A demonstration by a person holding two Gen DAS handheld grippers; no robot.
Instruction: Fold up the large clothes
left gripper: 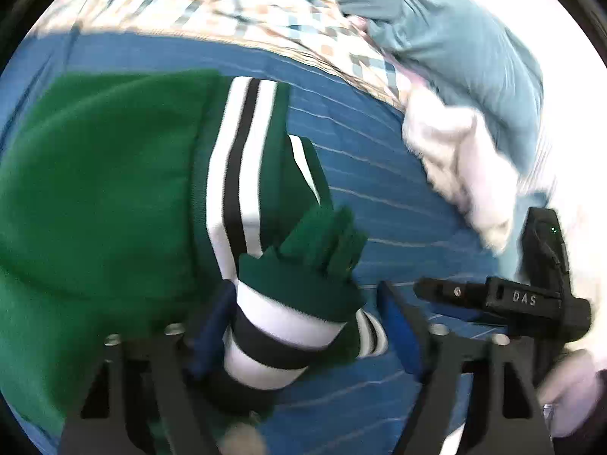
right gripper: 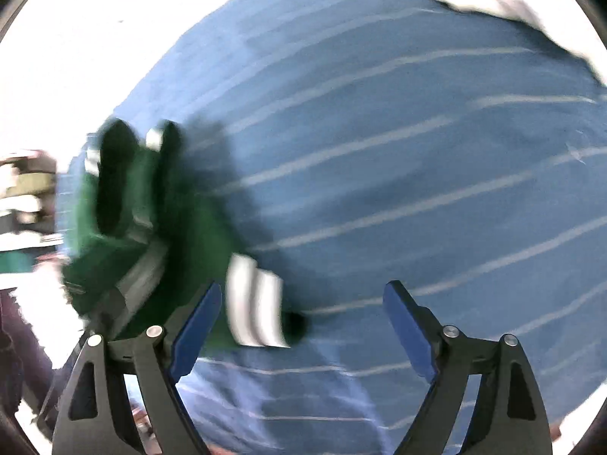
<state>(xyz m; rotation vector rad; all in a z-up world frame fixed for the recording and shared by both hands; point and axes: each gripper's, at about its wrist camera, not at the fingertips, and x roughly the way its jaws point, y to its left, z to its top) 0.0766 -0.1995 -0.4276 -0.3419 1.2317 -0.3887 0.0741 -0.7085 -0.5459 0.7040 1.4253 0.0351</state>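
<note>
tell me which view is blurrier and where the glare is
Right wrist view: heavier motion blur, smearing the green garment; blown-out white glare upper left. Left wrist view: sharper, stripes crisp, glare along the right edge; fisheye bends the blue striped sheet in both.

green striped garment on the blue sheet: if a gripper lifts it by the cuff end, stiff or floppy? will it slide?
Probably floppy: the green garment lies in soft bunched folds, and its striped cuff crumples between the open fingers of the left hand-held gripper. Likely bulky for one pinch, so the rest would hang or drag. It may catch on the blue striped sheet rather than slide freely.
</note>
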